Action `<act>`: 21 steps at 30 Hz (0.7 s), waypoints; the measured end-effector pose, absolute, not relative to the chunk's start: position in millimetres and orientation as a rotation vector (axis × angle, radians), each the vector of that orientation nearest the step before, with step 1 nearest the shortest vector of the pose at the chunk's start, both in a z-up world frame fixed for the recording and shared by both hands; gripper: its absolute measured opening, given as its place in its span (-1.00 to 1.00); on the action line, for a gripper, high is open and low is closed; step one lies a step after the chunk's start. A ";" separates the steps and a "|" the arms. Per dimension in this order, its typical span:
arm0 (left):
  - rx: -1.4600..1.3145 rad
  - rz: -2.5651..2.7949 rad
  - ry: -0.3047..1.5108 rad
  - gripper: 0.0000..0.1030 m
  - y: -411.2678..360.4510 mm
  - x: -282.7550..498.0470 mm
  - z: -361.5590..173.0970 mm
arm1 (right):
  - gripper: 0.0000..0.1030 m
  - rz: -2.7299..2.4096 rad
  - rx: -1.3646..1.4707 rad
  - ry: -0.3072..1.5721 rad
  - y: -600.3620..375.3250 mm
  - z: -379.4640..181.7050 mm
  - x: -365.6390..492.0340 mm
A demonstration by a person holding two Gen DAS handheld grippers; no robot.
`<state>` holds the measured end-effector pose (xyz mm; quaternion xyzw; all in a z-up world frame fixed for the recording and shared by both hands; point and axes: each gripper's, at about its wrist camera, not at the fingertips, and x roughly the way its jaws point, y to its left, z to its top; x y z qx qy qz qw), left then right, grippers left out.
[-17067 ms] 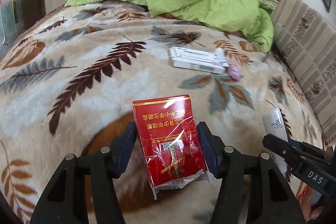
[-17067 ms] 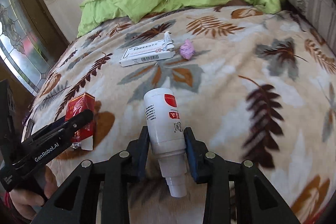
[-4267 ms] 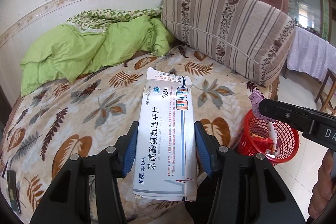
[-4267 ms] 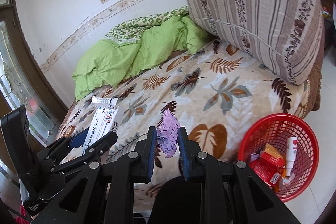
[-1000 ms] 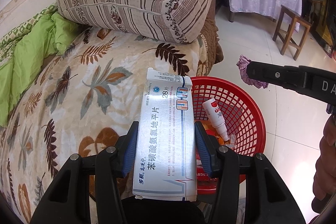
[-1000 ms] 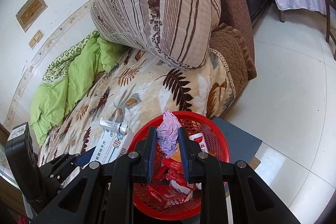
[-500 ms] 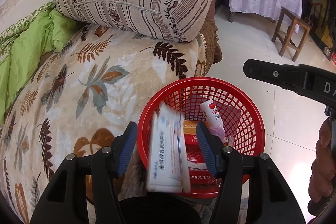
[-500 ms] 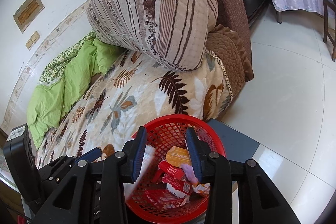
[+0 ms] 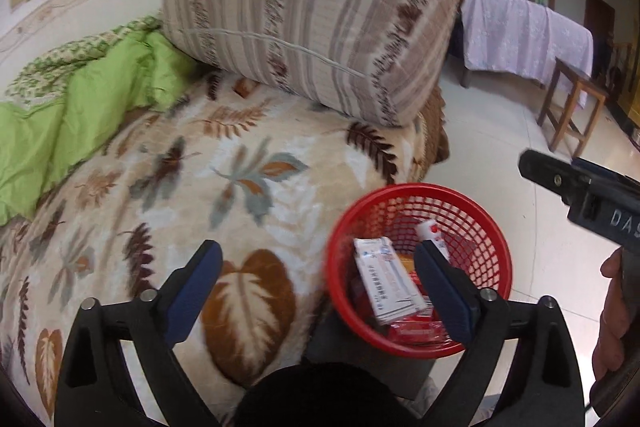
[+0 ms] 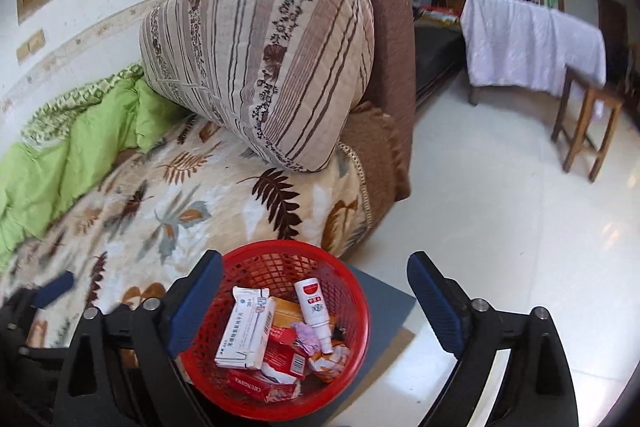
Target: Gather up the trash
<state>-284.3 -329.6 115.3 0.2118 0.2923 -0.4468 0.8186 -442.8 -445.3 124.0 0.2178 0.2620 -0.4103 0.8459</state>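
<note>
Here, in the left wrist view, the left claw [image 9: 318,275] stands spread wide with nothing between its blue pads, one pad over the leaf-patterned blanket [image 9: 192,187] and the other over the red basket [image 9: 494,247]. The basket sits on the floor just beside the bed's edge. Inside it a white medicine box [image 9: 386,281] lies tilted on top of red packets [image 9: 416,330], with a small white bottle [image 9: 432,233] behind it. A striped bolster [image 9: 312,15] rests on the blanket beyond, next to a green quilt [image 9: 68,115]. The right claw's black body [image 9: 580,193] reaches in from the right edge, held in a hand [image 9: 614,315].

In the right wrist view, the right claw [image 10: 314,291] is likewise fully open and holds nothing, hanging above the red basket [image 10: 280,253]. The white medicine box [image 10: 246,333] leans against the basket's left wall, the small white bottle [image 10: 316,309] lies nozzle-down near the middle, and a crumpled purple tissue [image 10: 306,334] sits between them on the red packets [image 10: 280,355]. A wooden stool [image 10: 586,131] stands well apart on the pale floor [image 10: 480,207].
</note>
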 end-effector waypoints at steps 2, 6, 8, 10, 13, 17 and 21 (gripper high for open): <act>0.436 -0.920 0.586 0.95 -308.1 -280.8 121.9 | 0.93 -0.928 0.408 0.548 -427.7 125.6 -438.6; 0.418 -0.846 0.557 0.99 -266.4 -275.0 126.5 | 0.98 -1.054 0.339 0.563 -391.7 123.0 -425.9; 0.413 -0.801 0.549 1.00 -245.9 -271.3 124.9 | 0.98 -1.049 0.333 0.577 -379.8 120.4 -421.5; 0.397 -0.775 0.553 1.00 -228.2 -267.6 122.8 | 0.98 -1.066 0.327 0.585 -369.3 117.4 -418.3; 0.370 -0.747 0.553 1.00 -206.8 -263.3 120.1 | 0.98 -1.054 0.331 0.602 -356.2 114.6 -414.3; 0.395 -0.689 0.516 1.00 -190.0 -262.7 117.3 | 0.98 -1.059 0.314 0.627 -346.0 114.4 -409.0; 0.389 -0.654 0.490 1.00 -178.7 -262.8 116.1 | 0.98 -1.073 0.306 0.624 -339.9 117.1 -408.3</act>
